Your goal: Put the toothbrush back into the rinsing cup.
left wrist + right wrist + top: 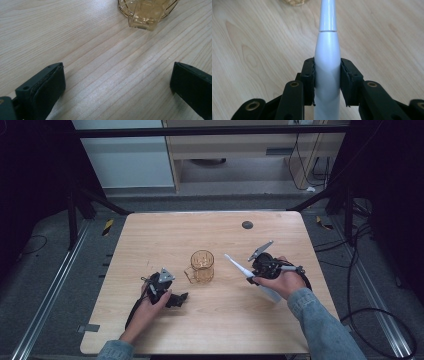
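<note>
Looking down from the high view, I count one amber glass mug, one white electric toothbrush and two grippers on one pale wooden bench. My right gripper is clenched on the toothbrush: in the right gripper view both black pads press against the sides of the white handle, which runs straight up between them and narrows to a slimmer neck beyond a thin seam. From above, the toothbrush sits tilted, its thin end pointing up and left toward the mug and its thick end passing under my right hand, lifted off the bench as far as I can tell. The thin tip is near the mug but apart from it. The mug stands upright near the middle of the bench, its handle turned toward the near left, and I cannot tell whether anything is inside. My left gripper rests low by the bench, just near and left of the mug, held in my left hand. In the left gripper view its two jaws stand released and wide apart, with bare wood grain between them, and the mug's base and handle show at the top edge, well ahead of the jaws. One small dark round mark sits on the far part of the bench.
</note>
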The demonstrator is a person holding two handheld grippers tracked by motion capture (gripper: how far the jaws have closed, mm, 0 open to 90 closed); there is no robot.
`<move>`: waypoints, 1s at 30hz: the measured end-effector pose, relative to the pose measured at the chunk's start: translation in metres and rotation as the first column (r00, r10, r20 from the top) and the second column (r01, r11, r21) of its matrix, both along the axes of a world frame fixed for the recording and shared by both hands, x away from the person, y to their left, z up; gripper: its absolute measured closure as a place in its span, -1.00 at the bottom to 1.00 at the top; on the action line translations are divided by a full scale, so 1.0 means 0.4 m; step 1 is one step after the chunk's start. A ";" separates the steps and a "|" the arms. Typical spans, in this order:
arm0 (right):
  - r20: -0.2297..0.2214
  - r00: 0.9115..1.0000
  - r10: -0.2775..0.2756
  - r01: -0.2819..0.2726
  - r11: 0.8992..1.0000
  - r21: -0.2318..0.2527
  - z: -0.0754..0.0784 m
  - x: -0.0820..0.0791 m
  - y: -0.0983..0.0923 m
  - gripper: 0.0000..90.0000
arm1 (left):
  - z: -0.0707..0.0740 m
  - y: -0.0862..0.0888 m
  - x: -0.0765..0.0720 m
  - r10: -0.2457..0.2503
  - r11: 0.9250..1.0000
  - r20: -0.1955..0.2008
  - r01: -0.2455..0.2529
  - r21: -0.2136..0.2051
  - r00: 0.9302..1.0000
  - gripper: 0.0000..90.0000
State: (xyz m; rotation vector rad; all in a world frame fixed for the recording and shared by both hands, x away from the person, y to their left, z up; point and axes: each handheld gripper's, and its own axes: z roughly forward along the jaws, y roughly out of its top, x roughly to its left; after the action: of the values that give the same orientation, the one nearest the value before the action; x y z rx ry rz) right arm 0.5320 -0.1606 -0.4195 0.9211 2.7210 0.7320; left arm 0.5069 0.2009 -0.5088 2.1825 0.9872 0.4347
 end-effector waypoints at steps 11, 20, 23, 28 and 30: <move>0.076 0.996 -0.053 0.046 0.994 0.095 0.034 0.024 0.029 0.48 | 0.000 0.000 0.000 0.000 1.000 0.000 0.000 0.000 1.000 -1.00; 0.124 0.990 -0.065 0.047 0.988 0.145 0.077 0.045 0.061 0.48 | 0.000 0.000 0.000 0.000 1.000 0.000 0.000 0.001 1.000 -1.00; 0.139 0.988 -0.072 0.051 0.987 0.149 0.086 0.050 0.067 0.48 | 0.000 0.000 0.000 -0.001 1.000 0.001 0.001 0.001 1.000 -1.00; 0.157 0.984 -0.079 0.052 0.984 0.171 0.102 0.054 0.079 0.48 | 0.000 0.000 0.000 -0.001 1.000 0.002 0.001 0.001 1.000 -1.00; 0.166 0.982 -0.086 0.053 0.980 0.193 0.111 0.055 0.085 0.48 | 0.000 0.000 0.000 -0.002 1.000 0.001 0.002 0.002 1.000 -1.00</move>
State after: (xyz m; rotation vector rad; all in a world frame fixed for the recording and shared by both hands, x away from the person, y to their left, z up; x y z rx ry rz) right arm 0.5539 -0.1265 -0.3750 0.9376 2.4884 1.0183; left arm 0.5071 0.2010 -0.5088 2.1841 0.9846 0.4364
